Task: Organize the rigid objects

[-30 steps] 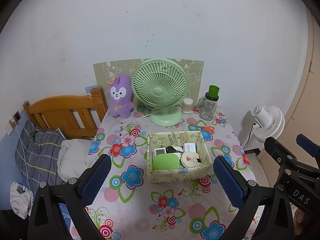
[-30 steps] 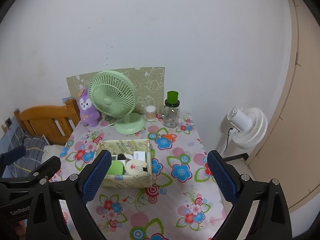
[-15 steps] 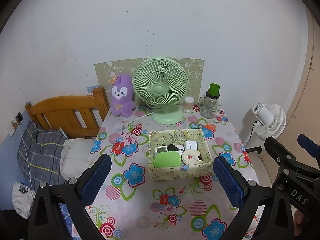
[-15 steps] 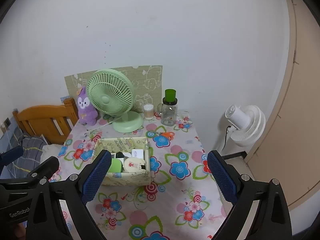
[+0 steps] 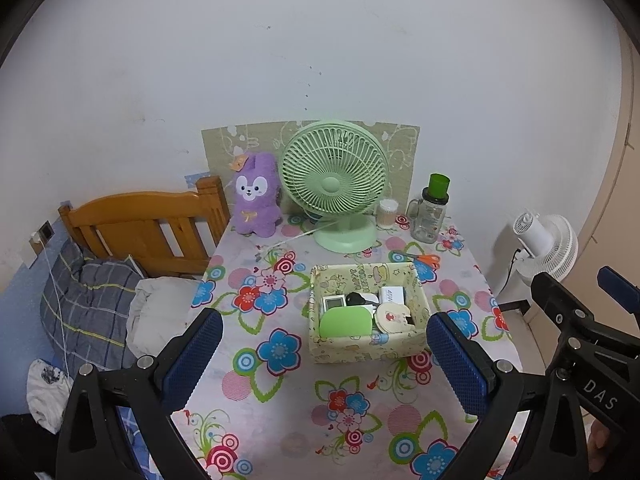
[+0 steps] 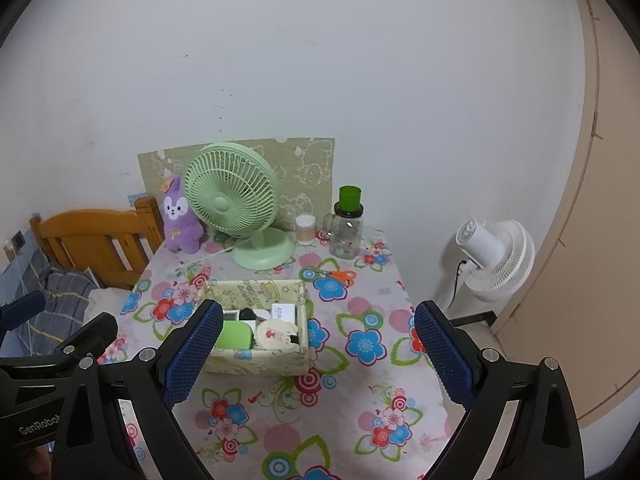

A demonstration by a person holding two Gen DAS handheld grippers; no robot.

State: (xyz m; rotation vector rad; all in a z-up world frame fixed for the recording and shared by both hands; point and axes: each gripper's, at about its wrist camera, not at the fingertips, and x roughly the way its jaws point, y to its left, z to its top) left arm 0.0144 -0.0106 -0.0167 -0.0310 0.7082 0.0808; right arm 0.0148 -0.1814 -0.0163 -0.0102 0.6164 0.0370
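With small items already in the box (image 5: pixel 366 312) and scissors (image 5: pixel 420 258) loose near the table's (image 5: pixel 280 408) back right corner, the left gripper (image 5: pixel 324 360) and right gripper (image 6: pixel 320 354) hover spread wide, empty.

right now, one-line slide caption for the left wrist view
Open left claw above a floral table, facing a patterned box of small items before a green fan.

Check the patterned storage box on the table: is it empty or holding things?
Holding things. The storage box contains a green case, a round cartoon item, a white box and other small items, filling the near half.
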